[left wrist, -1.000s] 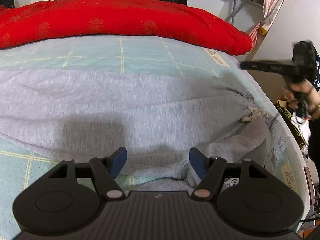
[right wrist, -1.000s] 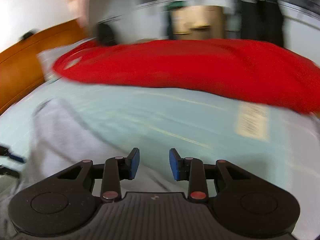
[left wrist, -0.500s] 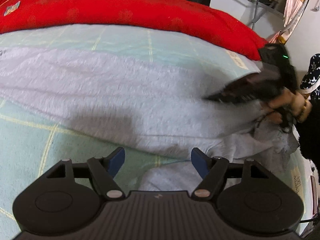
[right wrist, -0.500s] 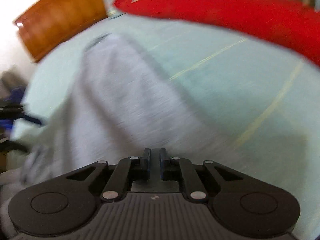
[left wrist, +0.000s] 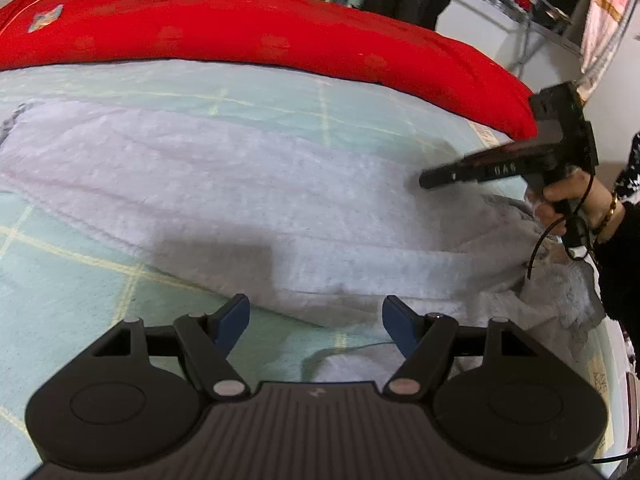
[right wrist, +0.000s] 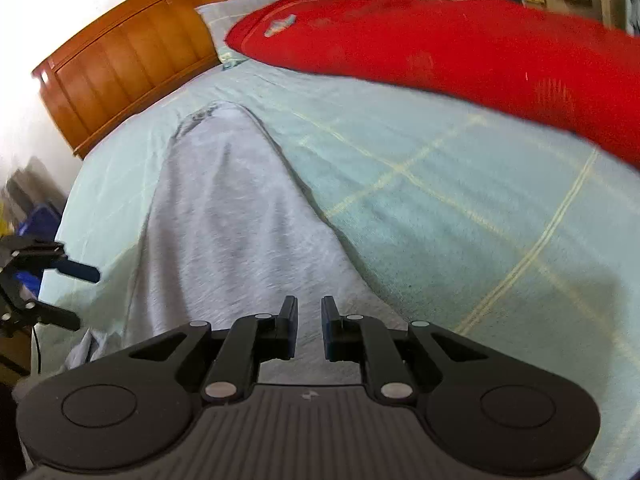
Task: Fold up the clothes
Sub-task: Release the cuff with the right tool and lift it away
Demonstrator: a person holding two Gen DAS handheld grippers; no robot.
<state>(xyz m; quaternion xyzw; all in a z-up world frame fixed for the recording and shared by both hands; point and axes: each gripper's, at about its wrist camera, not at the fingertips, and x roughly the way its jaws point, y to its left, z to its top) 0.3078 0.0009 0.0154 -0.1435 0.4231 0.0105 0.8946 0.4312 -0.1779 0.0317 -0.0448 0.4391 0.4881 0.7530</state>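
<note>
Grey garment laid flat for folding | left gripper held wide open, empty, at near edge | right gripper jaws opening, narrowly parted, nothing clamped.

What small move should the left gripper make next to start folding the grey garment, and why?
Probably lower the left gripper and close on the grey garment: its jaws stand wide, over the garment's near edge, holding nothing, and the cloth lies flat on the bed sheet.

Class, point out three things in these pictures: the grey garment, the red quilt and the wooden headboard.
grey garment (left wrist: 248, 184): left wrist view, middle of the spread cloth.
red quilt (left wrist: 280, 36): left wrist view, its upper surface.
wooden headboard (right wrist: 132, 64): right wrist view, its panelled front.
</note>
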